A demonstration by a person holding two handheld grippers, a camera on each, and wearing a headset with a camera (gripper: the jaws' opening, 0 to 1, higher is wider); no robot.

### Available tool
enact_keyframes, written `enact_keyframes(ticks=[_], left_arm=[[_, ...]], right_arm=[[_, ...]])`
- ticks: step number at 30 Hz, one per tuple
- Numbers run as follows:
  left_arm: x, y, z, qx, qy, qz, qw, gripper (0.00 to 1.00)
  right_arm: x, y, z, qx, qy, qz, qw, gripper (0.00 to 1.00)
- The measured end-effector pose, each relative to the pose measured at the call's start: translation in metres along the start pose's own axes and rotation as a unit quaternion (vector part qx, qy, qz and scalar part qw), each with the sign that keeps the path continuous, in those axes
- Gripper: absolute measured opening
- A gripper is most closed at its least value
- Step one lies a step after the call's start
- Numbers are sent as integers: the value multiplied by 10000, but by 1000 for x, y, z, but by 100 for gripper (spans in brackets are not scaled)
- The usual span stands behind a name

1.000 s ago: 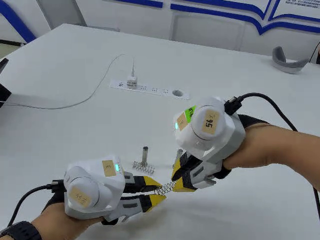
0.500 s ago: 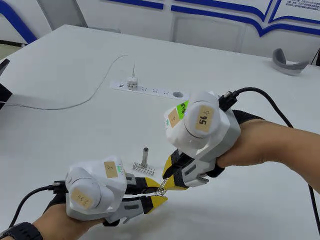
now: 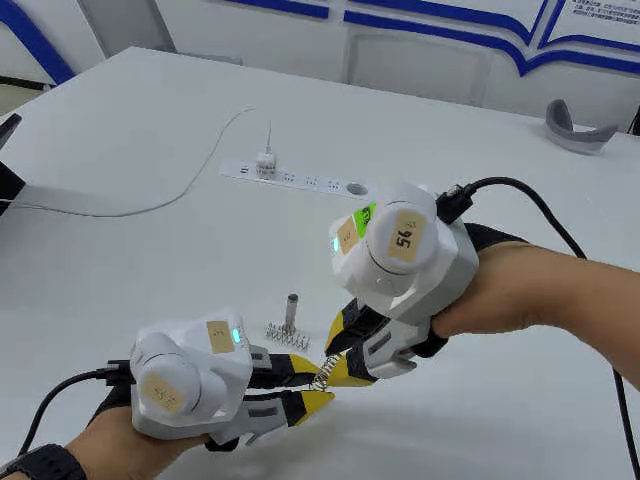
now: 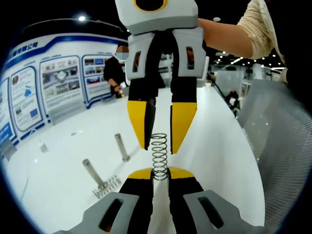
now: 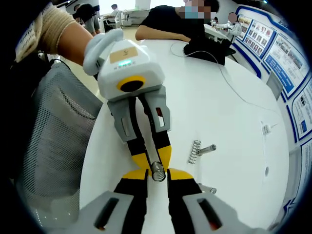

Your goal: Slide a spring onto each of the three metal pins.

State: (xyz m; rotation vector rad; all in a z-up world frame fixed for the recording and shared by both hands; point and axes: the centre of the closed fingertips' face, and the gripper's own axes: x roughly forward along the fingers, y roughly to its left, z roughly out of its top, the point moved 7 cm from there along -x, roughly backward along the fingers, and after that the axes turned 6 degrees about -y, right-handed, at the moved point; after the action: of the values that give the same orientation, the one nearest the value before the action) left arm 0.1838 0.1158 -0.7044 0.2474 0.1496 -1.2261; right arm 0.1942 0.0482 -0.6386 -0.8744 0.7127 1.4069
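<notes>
Holding a spring (image 4: 159,157) by its lower coils, the left gripper (image 4: 154,173) has its yellow jaws closed on it, a little above the bench (image 3: 120,150) and close to the near edge. The right gripper (image 4: 159,146) meets it tip to tip. Its jaws stand slightly apart on either side of the spring's free end, and whether they press on the coils cannot be told.

Just beyond the tips, a metal pin (image 3: 292,310) stands upright and bare. A second spring (image 3: 287,336) lies flat on the bench at its foot, touching it or very nearly so. In the left gripper view a further pin (image 4: 121,146) stands behind the first, also bare. Toward the far edge lies a power strip (image 3: 300,180).

Judged from this layout, no pin in sight carries a spring. The first threading is not yet made, the held spring must be brought over a pin top, and the whole of the fitting is left to do.
</notes>
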Motion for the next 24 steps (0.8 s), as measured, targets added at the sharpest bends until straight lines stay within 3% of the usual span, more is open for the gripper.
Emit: enact_keyframes(ticks=[24], left_arm=[[2,2,5,52,-115,76,9999,11]], right_arm=[[4,-3,-1,176,-34,49,9998,12]])
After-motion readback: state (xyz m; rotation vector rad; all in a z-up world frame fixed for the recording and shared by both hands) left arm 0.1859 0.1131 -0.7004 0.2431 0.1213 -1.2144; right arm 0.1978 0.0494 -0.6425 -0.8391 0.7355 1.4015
